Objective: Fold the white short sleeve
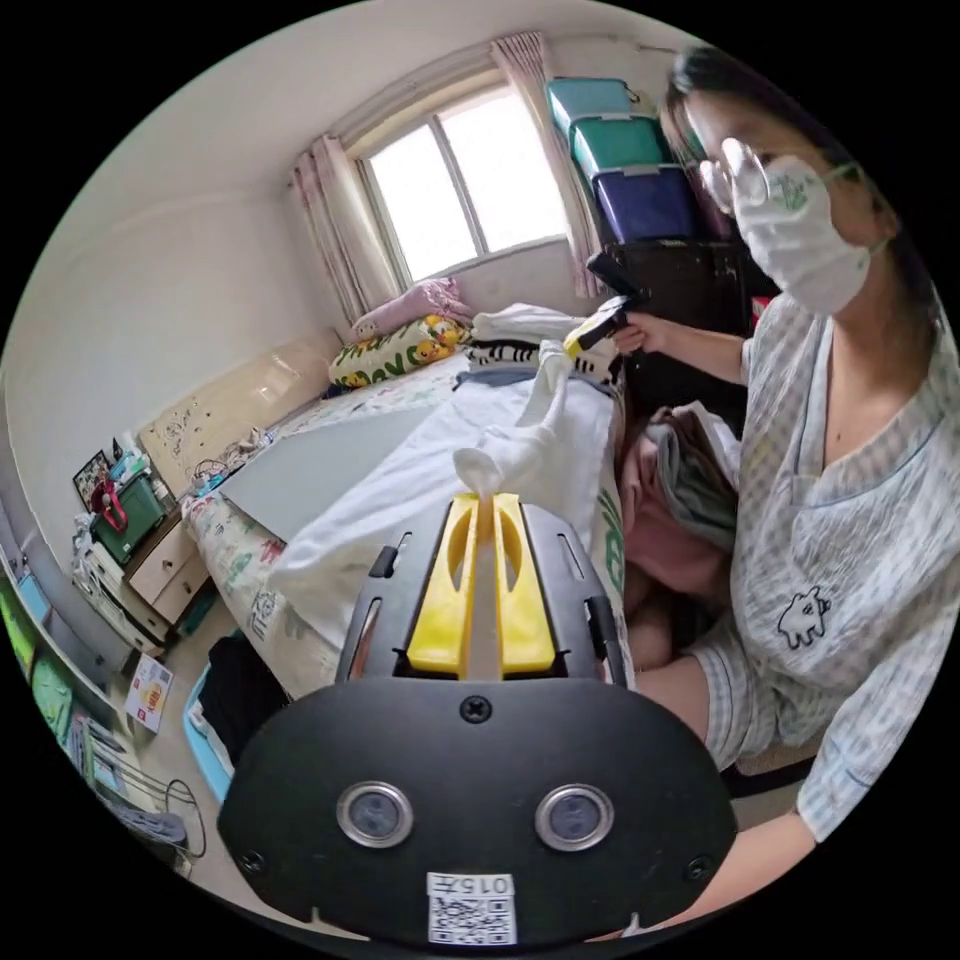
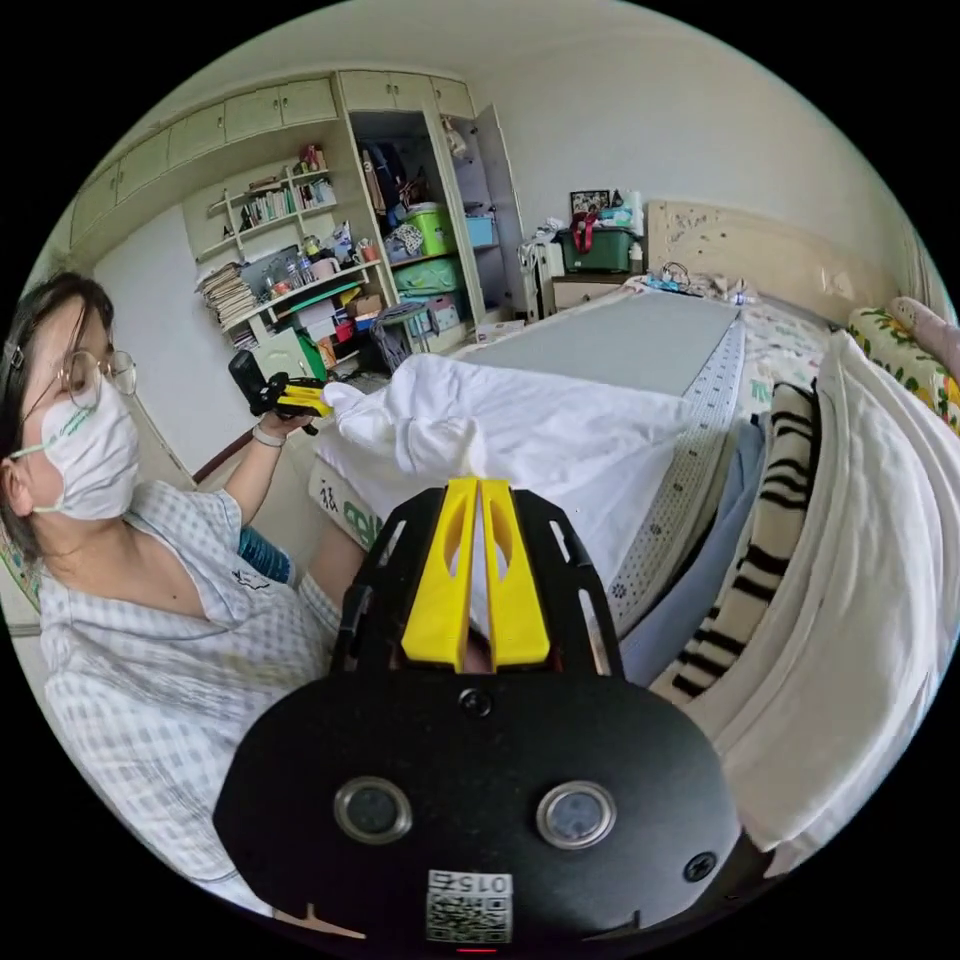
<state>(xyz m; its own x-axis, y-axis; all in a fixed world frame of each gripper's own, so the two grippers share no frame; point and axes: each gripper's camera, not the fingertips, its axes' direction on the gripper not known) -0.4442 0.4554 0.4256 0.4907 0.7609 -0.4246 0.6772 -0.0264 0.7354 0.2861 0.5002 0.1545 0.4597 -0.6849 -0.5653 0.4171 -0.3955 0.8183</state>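
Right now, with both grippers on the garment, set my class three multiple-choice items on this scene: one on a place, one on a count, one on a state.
1. Where does the grey board lie?
A. on the bed, under the white short sleeve
B. on the floor
C. leaning on the window

2. How many storage boxes are stacked by the window?
A. one
B. three
C. five

3. How are the left gripper and right gripper set?
A. both open, apart from the cloth
B. one open, one shut
C. both shut on the white short sleeve

Answers:
1. A: the right gripper view shows the board flat on the bed with the white cloth over its near end.
2. B: the left gripper view shows two green boxes and one blue.
3. C: in each view, white cloth is pinched between closed yellow jaws.
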